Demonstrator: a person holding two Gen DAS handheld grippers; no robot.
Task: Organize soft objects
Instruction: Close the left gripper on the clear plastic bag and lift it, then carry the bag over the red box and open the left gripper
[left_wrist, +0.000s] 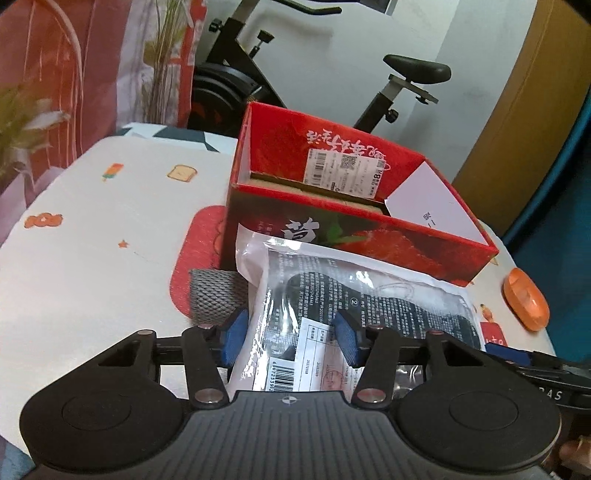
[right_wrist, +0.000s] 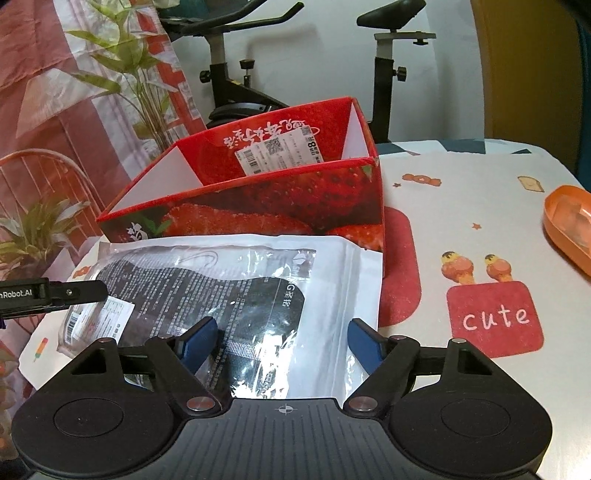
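The red box (right_wrist: 258, 192) stands open on the table (right_wrist: 461, 206), and as far as its inside shows, nothing soft lies in it yet; only a label on its far wall and a cardboard insert are visible. The plastic packet (right_wrist: 229, 291), a clear-and-white bag with a dark soft item sealed inside, lies flat on the table just in front of the box, its far edge touching the box's near wall. A grey mesh roll (left_wrist: 212, 295) lies beside it, partly under the packet's left edge. So the sorting looks barely begun: both soft things remain outside the box.

The packet's long axis runs across the table, roughly along the box's front wall, its barcode end to the left and its white sealed end to the right.

The left hand-held gripper (left_wrist: 291, 338) straddles the barcode end and the right hand-held gripper (right_wrist: 284, 341) the white end. Each is part-way closed, pads at the plastic, but I cannot tell whether either grips it yet.
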